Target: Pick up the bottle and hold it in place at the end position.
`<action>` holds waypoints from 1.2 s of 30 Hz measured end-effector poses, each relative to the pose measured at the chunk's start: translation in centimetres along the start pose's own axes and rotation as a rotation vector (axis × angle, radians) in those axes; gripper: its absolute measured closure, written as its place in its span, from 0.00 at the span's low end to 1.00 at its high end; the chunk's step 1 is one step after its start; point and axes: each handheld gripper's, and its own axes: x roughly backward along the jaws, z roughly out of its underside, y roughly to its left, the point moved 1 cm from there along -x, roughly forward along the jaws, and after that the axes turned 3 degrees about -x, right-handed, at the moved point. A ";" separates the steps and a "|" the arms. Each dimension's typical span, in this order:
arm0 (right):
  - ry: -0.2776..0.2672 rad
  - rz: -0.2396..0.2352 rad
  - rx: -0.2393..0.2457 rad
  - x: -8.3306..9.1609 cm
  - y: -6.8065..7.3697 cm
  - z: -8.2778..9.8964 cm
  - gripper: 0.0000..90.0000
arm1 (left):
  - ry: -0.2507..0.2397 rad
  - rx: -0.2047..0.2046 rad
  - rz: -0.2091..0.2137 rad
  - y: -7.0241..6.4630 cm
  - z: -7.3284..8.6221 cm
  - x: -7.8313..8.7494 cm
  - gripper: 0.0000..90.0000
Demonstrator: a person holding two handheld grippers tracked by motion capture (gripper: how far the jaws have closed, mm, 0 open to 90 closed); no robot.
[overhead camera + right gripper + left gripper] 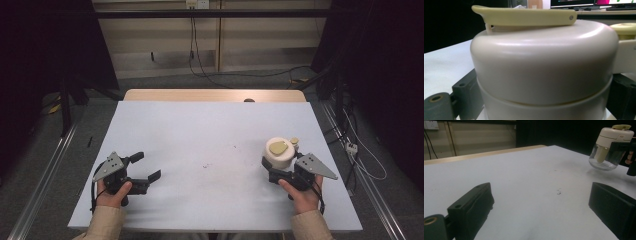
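Observation:
A glass jar [278, 152] with a cream lid and a yellow flip tab is at the right of the white table [200, 130]. My right gripper [280, 166] is shut on it just under the lid, one jaw on each side. In the right gripper view the lid [544, 67] sits close up between the jaws. In the left gripper view the jar [610, 147] has a clear, empty-looking body and seems to hang slightly above the table. My left gripper [149, 165] rests at the table's left, open, with nothing between its jaws [541, 202].
The table's far edge is a wooden strip [215, 95] with a small dark object [248, 100] on it. A few dark specks [207, 165] mark the table's middle. Cables [360, 150] lie on the floor to the right. Metal rails run along both sides.

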 end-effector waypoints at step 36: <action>0.018 -0.066 -0.002 -3.7 1.8 -0.5 0.08 | 0.001 0.005 -0.006 0.1 0.2 0.1 0.05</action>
